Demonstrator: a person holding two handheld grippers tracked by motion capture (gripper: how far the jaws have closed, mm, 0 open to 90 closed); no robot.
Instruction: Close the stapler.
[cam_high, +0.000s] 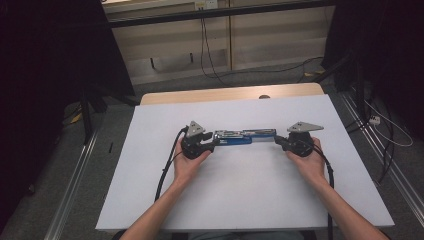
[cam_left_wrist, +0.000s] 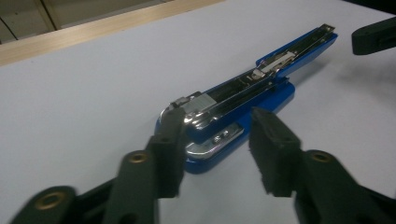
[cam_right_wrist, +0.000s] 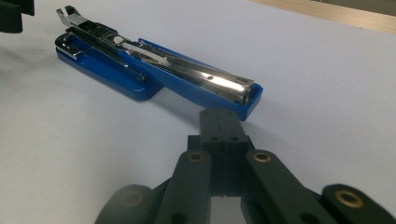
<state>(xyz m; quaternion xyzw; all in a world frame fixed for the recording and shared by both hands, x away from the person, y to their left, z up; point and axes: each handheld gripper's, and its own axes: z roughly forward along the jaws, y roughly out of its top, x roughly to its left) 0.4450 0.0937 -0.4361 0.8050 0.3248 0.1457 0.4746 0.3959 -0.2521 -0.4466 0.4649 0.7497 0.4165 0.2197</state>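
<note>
Stapler (cam_high: 244, 136) parts lie swung open flat on the white table (cam_high: 150, 200), blue base and chrome staple rail stretched into one long line that runs straight from one gripper to the other. Its hinged, chrome-capped end points at the left gripper (cam_high: 212, 145); its far, narrow tip points at the right gripper (cam_high: 278, 140).

In the left gripper view, the jaws stand apart on either side of the stapler's hinged end (cam_left_wrist: 205, 126), one pad against or just beside the chrome cap, the other a little off the blue base; nothing is pinched between them. In the right gripper view, the jaws are pressed together with no gap and nothing held, their joined tip just short of the stapler's blue end (cam_right_wrist: 245, 100), aimed along its length.

Both grippers sit at the stapler's ends, roughly equally near. My guess is the left is better placed to grip, since its jaws already straddle the hinge across the long axis.
</note>
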